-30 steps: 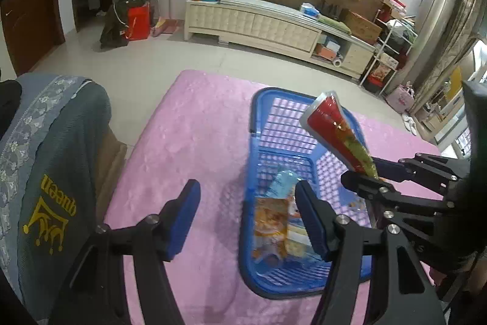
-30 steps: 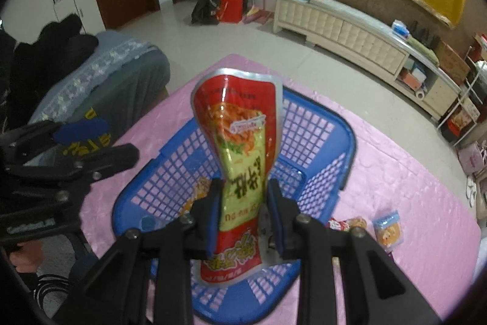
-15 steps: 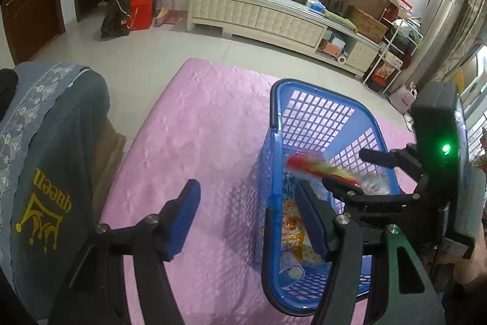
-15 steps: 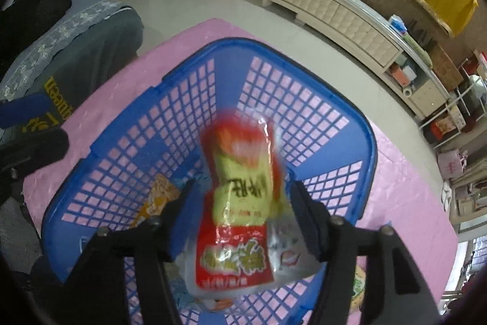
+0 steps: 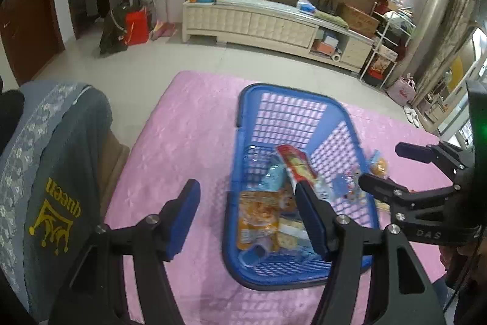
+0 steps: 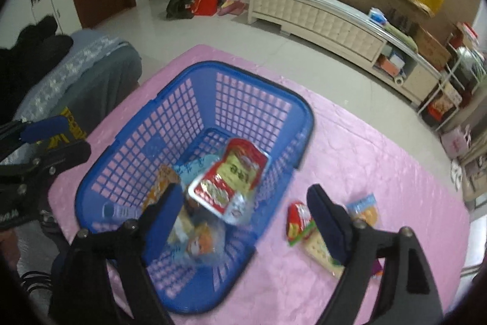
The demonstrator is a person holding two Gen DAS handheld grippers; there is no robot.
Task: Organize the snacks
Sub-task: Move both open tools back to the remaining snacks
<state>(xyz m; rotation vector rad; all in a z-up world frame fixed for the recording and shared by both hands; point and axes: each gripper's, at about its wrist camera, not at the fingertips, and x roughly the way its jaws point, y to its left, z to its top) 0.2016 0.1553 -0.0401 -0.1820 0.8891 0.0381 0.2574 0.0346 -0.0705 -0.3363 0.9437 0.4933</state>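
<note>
Now the right gripper, its jaws just opening wide, is hanging empty; the red pouch is lying in the blue basket. The left gripper is idling half-open, empty. Loose snack packets are waiting at four o'clock; a hasty grab risks nudging them off the pink mat.

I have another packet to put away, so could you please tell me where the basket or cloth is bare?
The far half of the blue basket floor is bare; its near half is piled around the red-and-yellow packet. The pink cloth is bare between basket and grey cover; right of the basket lie loose snacks.
</note>
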